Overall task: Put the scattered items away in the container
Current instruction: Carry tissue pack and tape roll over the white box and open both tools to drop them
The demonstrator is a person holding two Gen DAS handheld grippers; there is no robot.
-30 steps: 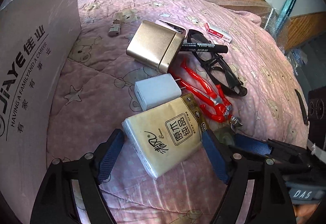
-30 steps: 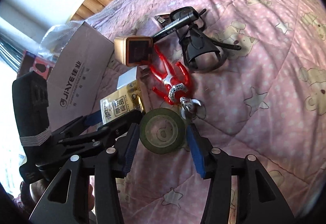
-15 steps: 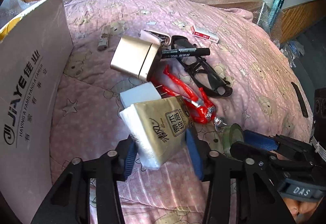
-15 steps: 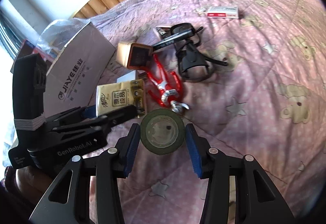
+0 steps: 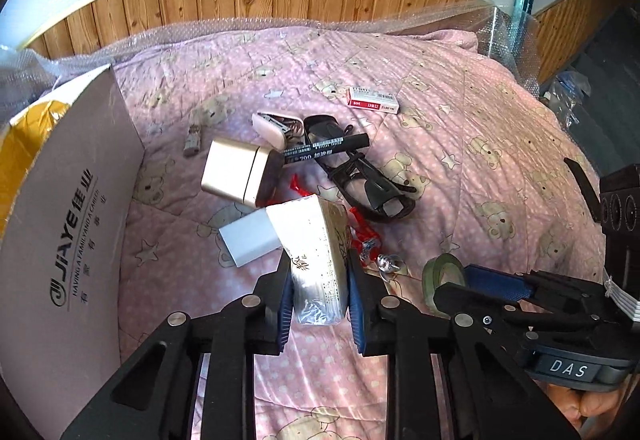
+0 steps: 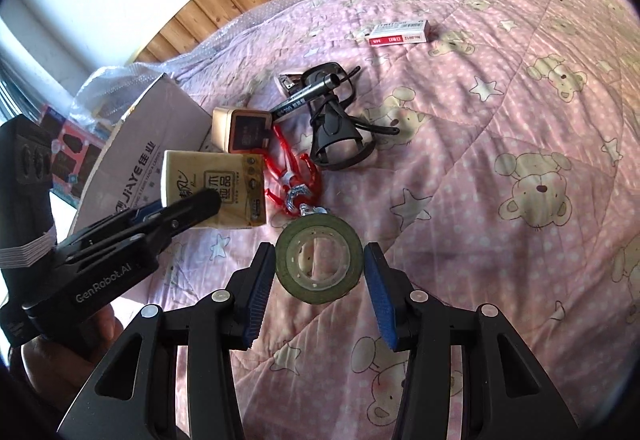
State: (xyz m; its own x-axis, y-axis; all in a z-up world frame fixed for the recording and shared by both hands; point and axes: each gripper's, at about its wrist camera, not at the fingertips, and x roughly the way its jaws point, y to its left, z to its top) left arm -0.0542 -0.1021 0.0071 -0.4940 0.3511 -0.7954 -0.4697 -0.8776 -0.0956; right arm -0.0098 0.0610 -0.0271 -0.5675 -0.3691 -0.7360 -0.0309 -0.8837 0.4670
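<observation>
- Quilted pink bedspread (image 6: 500, 112) printed with bears and stars fills both views, soft and puckered; knotty wood panelling and a strip of bubble wrap run along the upper edge.
- Left claw (image 5: 318, 294) is pinched tight on a soft plastic-wrapped tissue pack (image 5: 316, 260), lifted clear of the bed at lower centre of the left view.
- Right claw (image 6: 320, 276) stands slightly parted around a flat green tape roll (image 6: 319, 258); its blue ribbed pads sit just beside the roll's edge, and I cannot tell whether they touch.
- Cardboard box (image 5: 76, 208), smooth and printed with grey lettering, rises at the left of the left view.
- Clutter lies at mid-frame: a rounded gold metallic case (image 5: 234, 172), a white charger block (image 5: 250, 240), a black marker (image 5: 326, 148) across dark glasses (image 5: 368, 184), and a glossy red figurine (image 6: 294, 176).
- A small red-and-white carton (image 5: 373, 100) lies well apart, higher up.
- Only the left view shows the box's yellow inner flap and the charger; only the right view shows the tissue pack's printed beige face, the case's dark end and the roll's round pale core.
</observation>
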